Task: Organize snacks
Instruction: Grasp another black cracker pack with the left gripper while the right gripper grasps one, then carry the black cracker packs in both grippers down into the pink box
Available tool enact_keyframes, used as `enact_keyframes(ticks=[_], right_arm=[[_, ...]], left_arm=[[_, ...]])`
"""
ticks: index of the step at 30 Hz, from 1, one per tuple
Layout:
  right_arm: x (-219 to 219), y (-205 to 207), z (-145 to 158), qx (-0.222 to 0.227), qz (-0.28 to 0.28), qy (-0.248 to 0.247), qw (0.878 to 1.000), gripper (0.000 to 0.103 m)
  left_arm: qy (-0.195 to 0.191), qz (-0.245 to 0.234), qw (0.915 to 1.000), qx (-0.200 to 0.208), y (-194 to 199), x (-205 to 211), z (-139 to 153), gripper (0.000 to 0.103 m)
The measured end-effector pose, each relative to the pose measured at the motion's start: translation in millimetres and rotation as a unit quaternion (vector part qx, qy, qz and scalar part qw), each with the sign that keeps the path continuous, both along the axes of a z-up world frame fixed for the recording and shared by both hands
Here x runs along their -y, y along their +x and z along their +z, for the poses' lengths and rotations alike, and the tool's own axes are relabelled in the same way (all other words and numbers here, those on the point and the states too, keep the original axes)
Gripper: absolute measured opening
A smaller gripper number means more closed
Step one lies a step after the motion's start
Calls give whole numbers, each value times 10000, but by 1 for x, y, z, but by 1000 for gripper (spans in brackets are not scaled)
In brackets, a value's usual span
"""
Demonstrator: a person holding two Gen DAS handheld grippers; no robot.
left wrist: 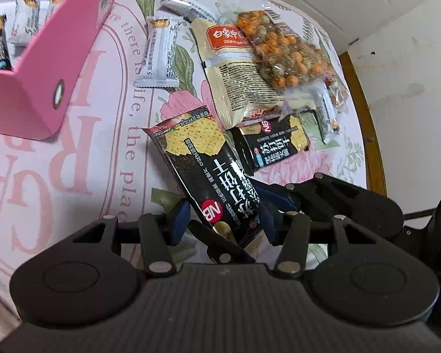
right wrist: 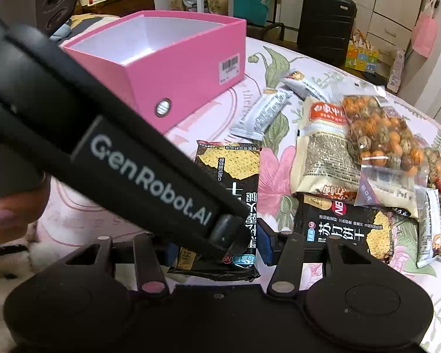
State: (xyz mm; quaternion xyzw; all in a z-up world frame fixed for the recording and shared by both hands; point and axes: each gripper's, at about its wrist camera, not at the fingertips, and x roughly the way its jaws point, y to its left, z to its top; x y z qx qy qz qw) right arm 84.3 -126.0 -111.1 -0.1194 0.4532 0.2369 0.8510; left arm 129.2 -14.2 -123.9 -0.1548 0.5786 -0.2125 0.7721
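Your left tongs (left wrist: 225, 220) and right tongs (right wrist: 217, 250) both clench one black cracker packet (left wrist: 200, 173); next, carry it into the pink box (right wrist: 173, 61).

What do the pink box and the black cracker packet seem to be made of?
Pink box: probably rigid cardboard, matte; flat walls, white lining, stuck-on barcode label.
Black cracker packet: probably thin plastic film, glossy; shiny, printed, crimped at the end.

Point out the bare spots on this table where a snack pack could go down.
Bare tablecloth lies between the pink box and the black cracker pack. The heap under the bag of nuts is crowded, packs overlapping toward the table's edge.
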Motion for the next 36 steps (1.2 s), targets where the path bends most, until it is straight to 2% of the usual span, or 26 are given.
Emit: enact_keyframes(ticks=[9,21,28,33,36], right_arm=[[-31,-3,35,134,295,-199,9993,56],[-99,6,83,631,1008,-417,9920,56],[-143,46,95,852,1304,-61,9878,56],[-177,78,100,994,1736,136,9797,56],[-201,98,101,1007,1983,105,9749,56]], left_arm=[[92,-12,9999,132,-15,-29,38,49],[-1,683,9959,586,-18,-114,93,49],[357,993,9910,824,12,-168,117,49],[613,1240,9868,839,48,-208,127,49],[607,1482,9845,712,77,-232,121,49]])
